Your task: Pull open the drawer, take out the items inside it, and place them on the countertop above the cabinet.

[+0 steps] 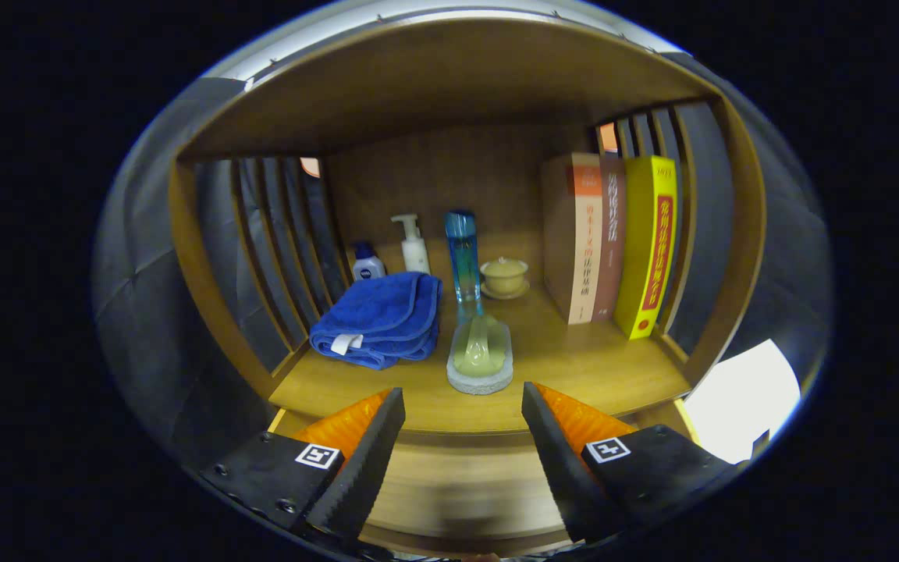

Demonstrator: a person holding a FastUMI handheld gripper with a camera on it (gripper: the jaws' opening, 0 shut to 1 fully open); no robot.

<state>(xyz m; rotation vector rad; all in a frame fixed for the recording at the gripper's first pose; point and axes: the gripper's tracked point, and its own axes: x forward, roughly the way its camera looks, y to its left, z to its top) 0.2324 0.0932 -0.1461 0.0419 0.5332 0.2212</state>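
Gripper (pixel 463 425) open, empty, drawer front (pixel 457 476) seemingly just below

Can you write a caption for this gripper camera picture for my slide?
Open gripper hovers before a wooden shelf holding a blue towel, bottles, a brush, a cup and books.

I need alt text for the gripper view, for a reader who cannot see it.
An open gripper faces a wooden cabinet shelf, holding nothing. On the shelf lie a folded blue towel, a brush, bottles, a small cup and upright books.
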